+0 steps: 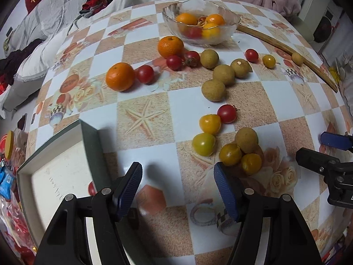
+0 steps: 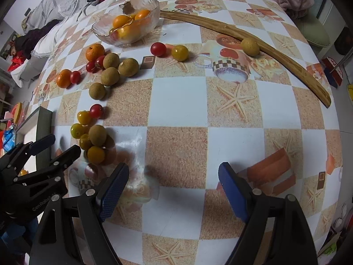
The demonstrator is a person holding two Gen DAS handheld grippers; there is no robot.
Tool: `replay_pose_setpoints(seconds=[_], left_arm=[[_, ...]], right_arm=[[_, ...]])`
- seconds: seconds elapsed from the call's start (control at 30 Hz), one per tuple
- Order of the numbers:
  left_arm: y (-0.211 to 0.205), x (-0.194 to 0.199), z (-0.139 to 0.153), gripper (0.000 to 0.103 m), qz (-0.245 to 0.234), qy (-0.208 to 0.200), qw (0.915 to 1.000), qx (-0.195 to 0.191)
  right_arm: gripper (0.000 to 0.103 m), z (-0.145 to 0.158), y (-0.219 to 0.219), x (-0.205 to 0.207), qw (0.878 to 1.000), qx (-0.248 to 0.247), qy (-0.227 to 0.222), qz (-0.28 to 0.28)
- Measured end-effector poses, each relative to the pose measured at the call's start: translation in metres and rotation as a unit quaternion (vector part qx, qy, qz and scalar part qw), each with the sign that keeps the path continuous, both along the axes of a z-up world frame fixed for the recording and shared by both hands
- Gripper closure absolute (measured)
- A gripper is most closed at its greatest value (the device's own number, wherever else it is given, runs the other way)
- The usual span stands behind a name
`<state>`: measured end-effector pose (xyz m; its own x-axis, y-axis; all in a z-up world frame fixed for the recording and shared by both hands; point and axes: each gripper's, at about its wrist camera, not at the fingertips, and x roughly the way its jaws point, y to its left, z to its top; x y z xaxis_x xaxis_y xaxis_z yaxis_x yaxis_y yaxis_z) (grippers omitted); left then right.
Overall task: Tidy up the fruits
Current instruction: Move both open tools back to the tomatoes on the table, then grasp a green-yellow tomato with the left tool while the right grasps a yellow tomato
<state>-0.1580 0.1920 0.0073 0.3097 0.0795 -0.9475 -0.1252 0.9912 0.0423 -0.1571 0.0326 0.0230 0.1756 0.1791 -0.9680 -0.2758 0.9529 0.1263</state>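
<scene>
1. Setting: a round tabletop (image 1: 145, 101) under a checked, starfish-printed cloth, with bedding and clothes heaped beyond its far edge. A long wooden stick (image 2: 260, 44) lies along the far right edge.
2. Fruit: a glass bowl (image 1: 229, 25) at the far edge already holds oranges and tomatoes. Loose fruit is spread from the bowl toward the near left edge: two oranges (image 1: 120, 76), red cherry tomatoes (image 1: 226, 114), brown longans (image 1: 213, 89) and yellow tomatoes (image 1: 204, 144). One longan (image 2: 250, 46) rests against the stick, well apart from the rest.
3. A white tray (image 1: 90, 145) sits at the near left edge; one red fruit shows inside it, partly hidden.
4. Tools: the left gripper (image 1: 177, 177) hovers with its jaws spread and empty, just short of the near cluster. The right gripper (image 2: 174, 176) is likewise spread and empty, over bare cloth.
5. Judgement: sorting has begun but is mostly outstanding. The near cluster is tightly packed, so take an outer yellow tomato first, descend vertically, and close gently; round fruit will likely roll if nudged.
</scene>
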Motion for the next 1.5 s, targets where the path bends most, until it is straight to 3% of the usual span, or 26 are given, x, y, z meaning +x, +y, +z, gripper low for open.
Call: replay_pose_setpoints(seconds=[0.53, 0.9, 0.97, 1.07, 1.13, 1.2, 1.3, 1.5], left_arm=[[0.008, 0.023, -0.005, 0.034, 0.05, -0.023, 0.9984, -0.013], [0.008, 0.021, -0.007, 0.034, 0.081, -0.03, 0.9962, -0.016], [0.007, 0.021, -0.007, 0.034, 0.083, -0.031, 0.9959, -0.016], [0.007, 0.021, -0.007, 0.035, 0.084, -0.033, 0.9958, -0.016], [0.006, 0.021, -0.006, 0.042, 0.079, -0.035, 0.9961, -0.018], [0.001, 0.022, -0.005, 0.053, 0.066, -0.036, 0.997, -0.02], [-0.007, 0.023, -0.002, 0.079, 0.042, -0.036, 0.9982, -0.024], [-0.006, 0.022, 0.0, 0.08, 0.045, -0.032, 0.9973, -0.05]], right_arm=[[0.017, -0.008, 0.004, 0.066, 0.999, -0.011, -0.029, 0.009], [0.018, -0.014, 0.035, 0.107, 0.995, -0.039, -0.074, 0.061], [0.025, -0.013, 0.039, 0.109, 0.993, -0.043, -0.082, 0.073], [0.045, -0.011, 0.045, 0.112, 0.991, -0.042, -0.094, 0.091], [0.068, -0.009, 0.046, 0.115, 0.99, -0.037, -0.097, 0.094], [0.077, -0.008, 0.043, 0.117, 0.992, -0.026, -0.089, 0.088], [0.078, -0.005, 0.032, 0.114, 0.994, -0.004, -0.075, 0.075], [0.078, -0.003, 0.012, 0.089, 0.996, 0.027, -0.052, 0.061]])
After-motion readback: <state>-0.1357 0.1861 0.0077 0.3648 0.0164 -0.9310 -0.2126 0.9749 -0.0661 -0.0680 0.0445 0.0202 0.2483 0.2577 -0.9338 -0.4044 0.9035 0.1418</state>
